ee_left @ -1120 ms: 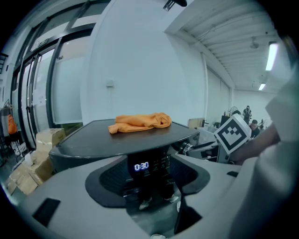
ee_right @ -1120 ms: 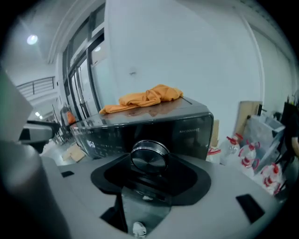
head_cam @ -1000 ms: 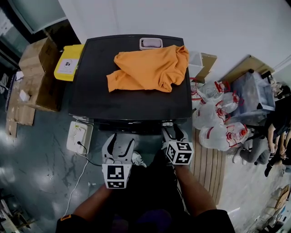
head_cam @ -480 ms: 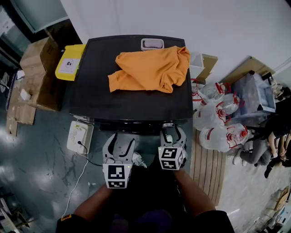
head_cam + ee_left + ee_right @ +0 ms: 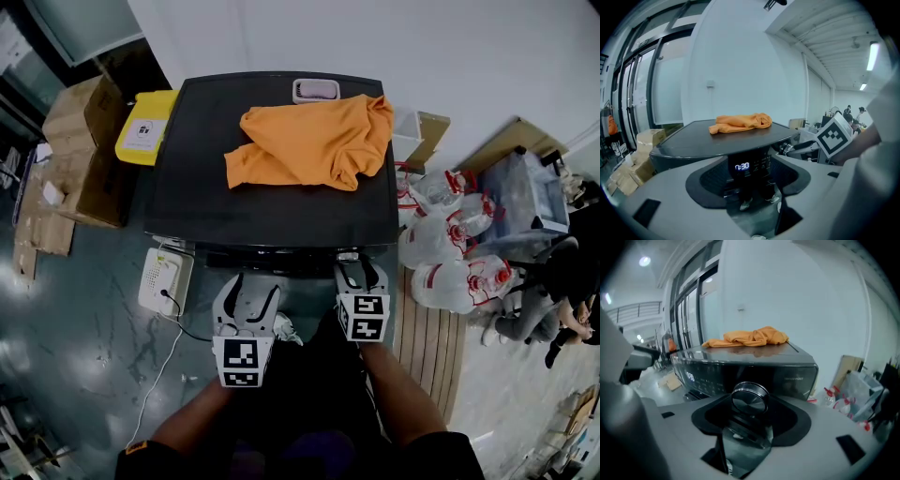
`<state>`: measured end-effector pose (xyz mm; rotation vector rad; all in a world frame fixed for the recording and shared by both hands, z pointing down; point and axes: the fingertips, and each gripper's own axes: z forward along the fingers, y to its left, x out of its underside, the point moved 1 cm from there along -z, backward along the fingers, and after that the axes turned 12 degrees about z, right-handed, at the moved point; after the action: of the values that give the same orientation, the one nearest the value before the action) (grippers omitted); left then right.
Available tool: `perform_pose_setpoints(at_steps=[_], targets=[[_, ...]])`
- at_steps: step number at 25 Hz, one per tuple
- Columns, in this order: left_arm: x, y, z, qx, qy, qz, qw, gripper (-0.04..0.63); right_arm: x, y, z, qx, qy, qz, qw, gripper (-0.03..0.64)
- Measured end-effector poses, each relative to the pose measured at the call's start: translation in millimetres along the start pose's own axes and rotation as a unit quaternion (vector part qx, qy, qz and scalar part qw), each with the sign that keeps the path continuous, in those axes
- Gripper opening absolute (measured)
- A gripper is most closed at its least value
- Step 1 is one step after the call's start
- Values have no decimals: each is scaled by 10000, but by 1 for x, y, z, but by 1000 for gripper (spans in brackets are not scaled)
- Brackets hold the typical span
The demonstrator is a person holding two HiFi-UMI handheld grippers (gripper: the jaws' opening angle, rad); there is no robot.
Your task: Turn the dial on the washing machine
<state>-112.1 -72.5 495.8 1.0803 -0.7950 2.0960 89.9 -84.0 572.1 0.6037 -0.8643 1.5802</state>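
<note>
Gripping round brushed-metal dial [image 5: 749, 398], right tongs [image 5: 358, 274] just closing tighter; left tongs [image 5: 250, 287] apart, empty.

The head view was evenly and fairly brightly lit, with pale glare patches on the glossy floor [image 5: 84, 347] at the left and straight lines bowed toward the edges. The washing machine [image 5: 272, 202] top was dark with a dull sheen. In the left gripper view, ceiling strip lights [image 5: 873, 56] at the upper right and windows [image 5: 642, 93] at the left gave cool light. Its corners fell into black vignette, and the left claw [image 5: 749, 176] was soft and unfocused near the lens. The right gripper view was bluish and hazy. A ceiling lamp [image 5: 644, 261] flared at upper left, the dial [image 5: 749, 398] carried a bright rim highlight, and the right claw [image 5: 750, 404] was blurred in the foreground.
</note>
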Motion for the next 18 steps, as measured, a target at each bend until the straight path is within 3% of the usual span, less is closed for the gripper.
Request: perform_pose_setpoints(at_steps=[3,6,8,11,15,18], targets=[[-1,-2,0,29,-1,-4,10000,286,0,-5,0,-335,39,737,9967,259],[0,-3,2,57,26,-1,10000,287,-1,-5,0,-392,100,706,9967,259],[0,-4,2,69,36,-7,10000,287,-1,-4,-1,-300,97,455,9985,261],[-1,-5,2,72,39,4,10000,287,-1,4,-5,-28,54,-371,9993,271],[-1,-5,3,62,44,12,10000,285,-3,14,-5,444,20,-1528,9873,278],[0,-3,2,42,53,-3,10000,285,-5,14,-2,668,41,-1750,9823,275]])
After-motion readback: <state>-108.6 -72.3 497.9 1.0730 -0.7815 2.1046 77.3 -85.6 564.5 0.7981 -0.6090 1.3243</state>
